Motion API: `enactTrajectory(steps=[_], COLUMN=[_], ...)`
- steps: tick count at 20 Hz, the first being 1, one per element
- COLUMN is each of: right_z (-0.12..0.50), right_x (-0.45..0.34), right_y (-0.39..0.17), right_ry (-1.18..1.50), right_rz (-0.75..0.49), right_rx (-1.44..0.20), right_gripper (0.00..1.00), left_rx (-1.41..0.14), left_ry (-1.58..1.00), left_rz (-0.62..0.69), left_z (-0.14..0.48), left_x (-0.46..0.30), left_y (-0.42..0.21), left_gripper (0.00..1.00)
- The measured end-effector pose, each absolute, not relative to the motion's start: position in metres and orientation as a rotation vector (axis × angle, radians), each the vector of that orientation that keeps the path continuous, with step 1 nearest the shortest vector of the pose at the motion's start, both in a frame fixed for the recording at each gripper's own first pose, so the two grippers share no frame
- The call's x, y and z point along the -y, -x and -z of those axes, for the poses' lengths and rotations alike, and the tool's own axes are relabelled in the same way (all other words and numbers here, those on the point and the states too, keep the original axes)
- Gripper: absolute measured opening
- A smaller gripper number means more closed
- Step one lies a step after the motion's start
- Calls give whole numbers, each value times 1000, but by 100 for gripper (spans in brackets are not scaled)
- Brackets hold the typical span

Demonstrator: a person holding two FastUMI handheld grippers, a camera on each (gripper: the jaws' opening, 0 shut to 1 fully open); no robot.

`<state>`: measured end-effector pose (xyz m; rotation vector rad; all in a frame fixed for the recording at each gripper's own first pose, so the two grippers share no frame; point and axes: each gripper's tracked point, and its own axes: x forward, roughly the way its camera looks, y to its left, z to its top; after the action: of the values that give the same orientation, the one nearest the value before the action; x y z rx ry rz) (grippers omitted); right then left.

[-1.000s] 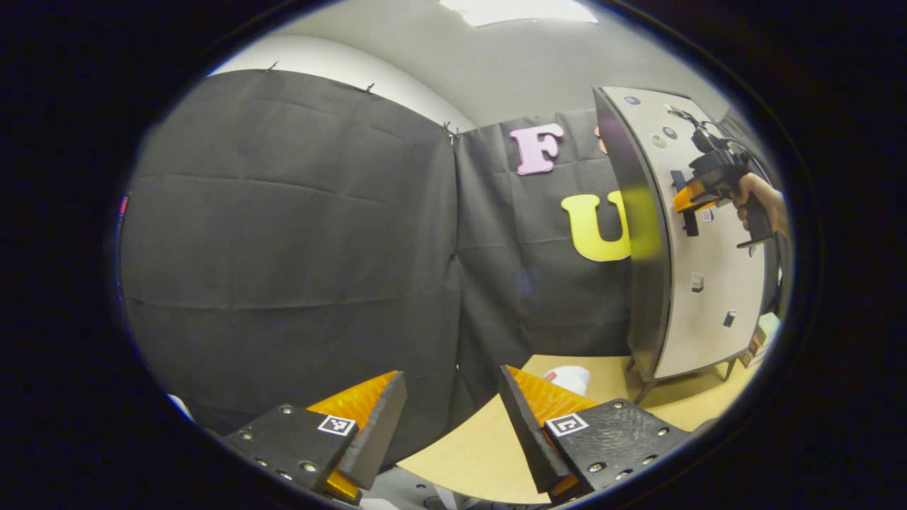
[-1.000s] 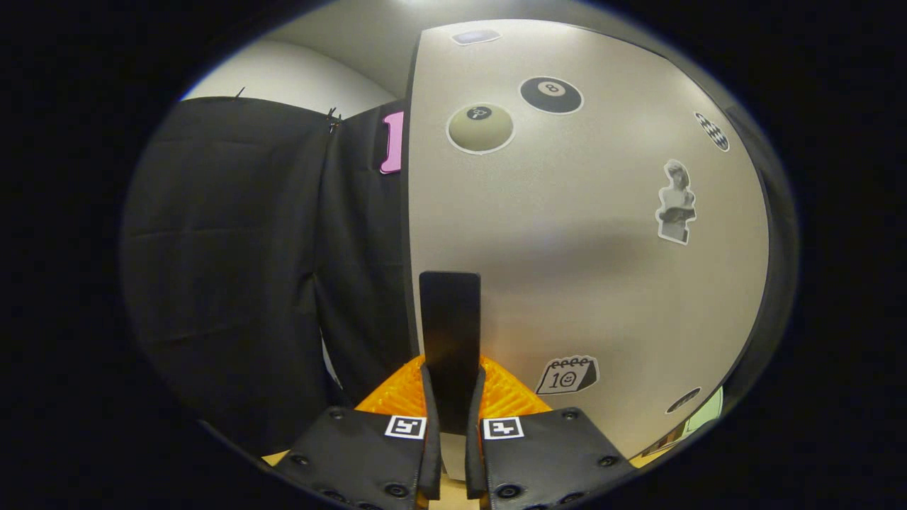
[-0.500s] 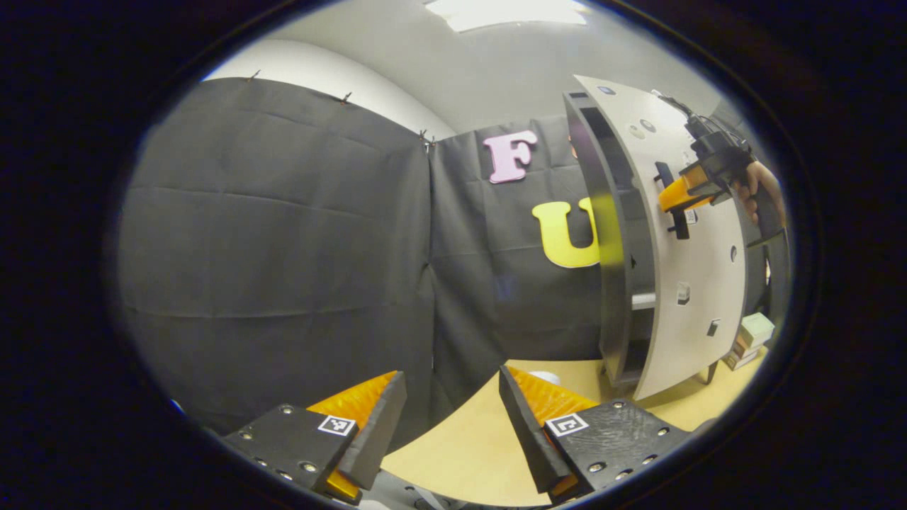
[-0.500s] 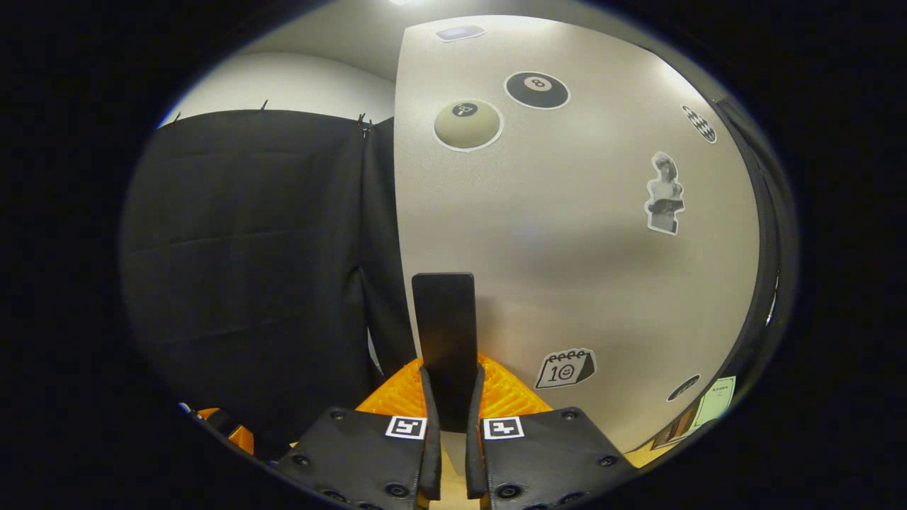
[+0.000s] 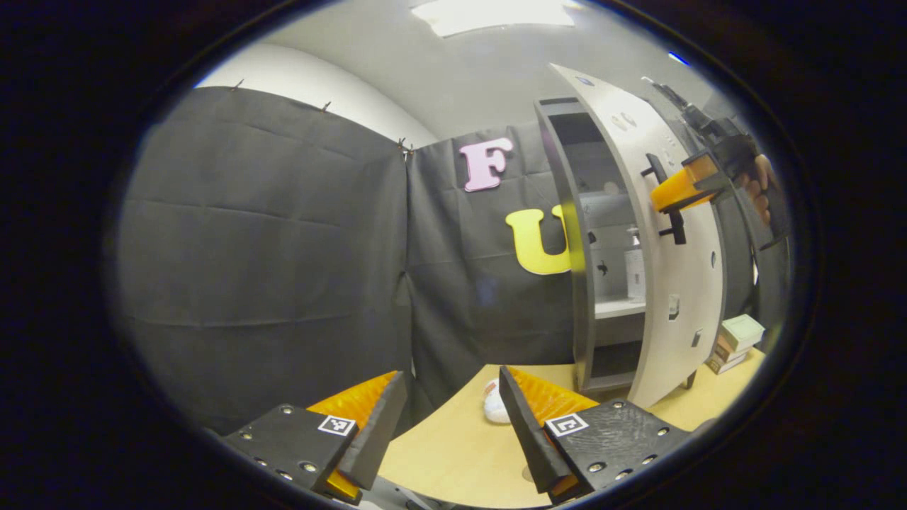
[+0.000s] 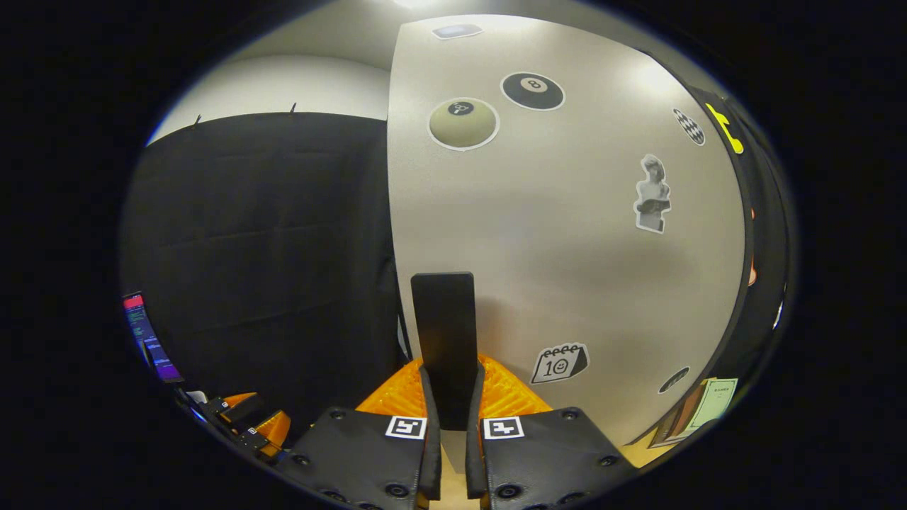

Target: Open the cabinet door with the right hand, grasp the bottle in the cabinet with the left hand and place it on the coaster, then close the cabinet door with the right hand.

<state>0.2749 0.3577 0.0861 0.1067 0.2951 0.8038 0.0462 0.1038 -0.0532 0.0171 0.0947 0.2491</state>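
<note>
Bottle (image 5: 634, 265): pale, slim, with what looks like a pump top, though small and blurred. Stands upright, long axis vertical, on the upper shelf inside the cabinet (image 5: 575, 283). Cabinet door (image 6: 567, 234), pale grey with stickers, stands partly open. Right gripper (image 6: 453, 397) pinches the door's dark vertical handle (image 6: 444, 333). Left gripper (image 5: 450, 418) spread, empty, above the wooden table (image 5: 453, 460).

We see a light wooden table (image 5: 460, 460). On it stand a cabinet (image 5: 567, 234) on short legs, a small stack of boxes (image 5: 735, 341) beside it, and a white round object (image 5: 491, 409) near the front.
</note>
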Motion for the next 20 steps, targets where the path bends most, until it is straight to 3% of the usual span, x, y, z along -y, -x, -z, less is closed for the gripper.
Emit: enactTrajectory(steps=[5, 6, 9, 12, 14, 20], right_z=[-86, -85, -86, -86, -85, -85], right_x=[-354, -354, -349, -346, -345, -336], right_y=[-277, -277, -277, -279, -281, -283], right_ry=[-123, -123, -120, -126, -131, -121], right_rz=[-859, -866, -881, -883, -880, -844], right_rx=[-308, -306, -297, -295, -298, -288], right_gripper=[15, 15, 15, 15, 15, 15], left_rx=[-76, -72, -68, -60, -59, -57], left_ry=[-29, -28, -25, -23, -21, -17], left_rz=[-191, -180, -146, -107, -76, 18], left_z=[43, 41, 38, 34, 31, 23], left_x=[-62, -54, -31, -4, 15, 73], left_y=[-50, -52, -55, -57, -55, -43], left_gripper=[84, 80, 80, 84, 80, 80])
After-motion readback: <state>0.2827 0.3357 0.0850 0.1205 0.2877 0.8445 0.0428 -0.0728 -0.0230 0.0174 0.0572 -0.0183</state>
